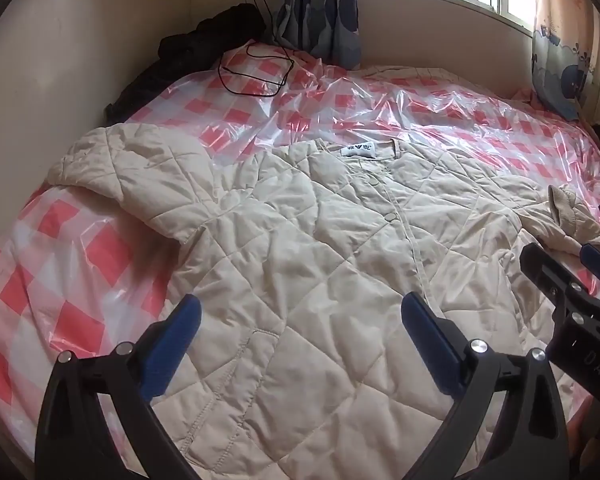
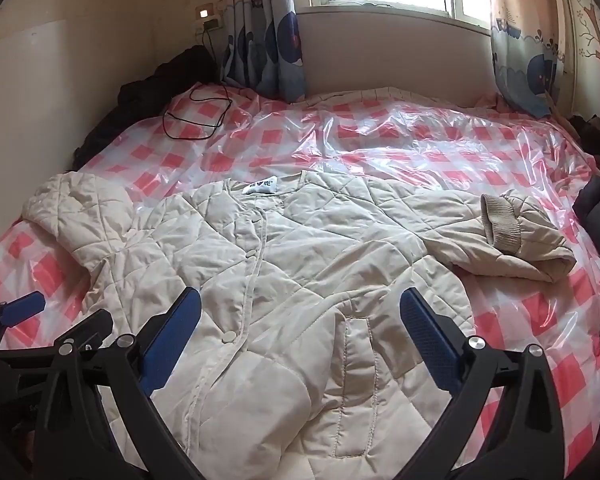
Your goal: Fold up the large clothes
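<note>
A cream quilted jacket [image 1: 320, 248] [image 2: 300, 264] lies front up on the bed, buttoned, collar and white label [image 1: 358, 151] toward the window. Its left sleeve [image 1: 132, 176] spreads out to the side. The right sleeve [image 2: 512, 236] is bent back on itself, ribbed cuff [image 2: 500, 220] showing. My left gripper [image 1: 300, 320] hovers open over the jacket's lower left front, nothing between its blue pads. My right gripper [image 2: 300, 312] hovers open above the lower right front by a pocket [image 2: 358, 356], and it shows at the right edge of the left wrist view [image 1: 560, 264].
A pink-and-white checked sheet under clear plastic [image 2: 380, 140] covers the bed. A black cable [image 1: 252, 76] loops at the far left corner beside dark clothing [image 1: 204, 40]. Curtains [image 2: 268, 32] and a window stand behind; walls close in on the left.
</note>
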A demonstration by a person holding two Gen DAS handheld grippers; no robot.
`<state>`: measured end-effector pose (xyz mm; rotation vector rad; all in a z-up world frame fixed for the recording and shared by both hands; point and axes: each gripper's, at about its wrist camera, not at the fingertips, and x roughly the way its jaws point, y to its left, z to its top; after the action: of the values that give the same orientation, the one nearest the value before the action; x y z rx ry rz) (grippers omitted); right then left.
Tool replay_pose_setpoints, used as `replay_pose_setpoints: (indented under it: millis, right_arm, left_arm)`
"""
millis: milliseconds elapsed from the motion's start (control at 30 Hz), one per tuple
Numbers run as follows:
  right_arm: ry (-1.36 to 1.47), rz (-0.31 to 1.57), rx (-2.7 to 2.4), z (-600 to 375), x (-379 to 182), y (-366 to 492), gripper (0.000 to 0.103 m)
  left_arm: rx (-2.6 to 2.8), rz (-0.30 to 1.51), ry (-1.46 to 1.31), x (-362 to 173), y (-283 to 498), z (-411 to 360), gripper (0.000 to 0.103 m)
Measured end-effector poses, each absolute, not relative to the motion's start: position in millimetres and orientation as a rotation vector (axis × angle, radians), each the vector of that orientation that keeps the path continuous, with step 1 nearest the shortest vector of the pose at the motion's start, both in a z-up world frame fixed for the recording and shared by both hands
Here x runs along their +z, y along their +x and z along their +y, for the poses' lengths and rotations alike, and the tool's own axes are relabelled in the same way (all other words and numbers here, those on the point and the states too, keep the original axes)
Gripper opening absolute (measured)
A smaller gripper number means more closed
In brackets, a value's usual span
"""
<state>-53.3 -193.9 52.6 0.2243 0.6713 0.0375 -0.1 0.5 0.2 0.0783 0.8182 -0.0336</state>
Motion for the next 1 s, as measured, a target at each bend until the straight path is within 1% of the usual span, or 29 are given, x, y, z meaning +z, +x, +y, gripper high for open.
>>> replay_pose_setpoints:
  millis: [233, 267, 1000]
  right_arm:
    - [0.225, 0.667, 0.042, -192.6, 53.7, -54.8, 0.096]
    - [0.225, 0.666, 0.042, -191.9, 54.2, -54.5, 0.096]
    - [0.221, 0.666, 0.04, -190.6, 55.5, -54.0, 0.096]
  left_arm:
    - [-0.043, 0.832, 0.075, 4.1, 0.1, 3.6, 0.096]
    - [-0.028, 0.798, 0.091, 2.0, -1.4, -0.2, 0.096]
    - [-0.032, 0.782, 0.102, 2.4, 1.0, 0.0, 0.096]
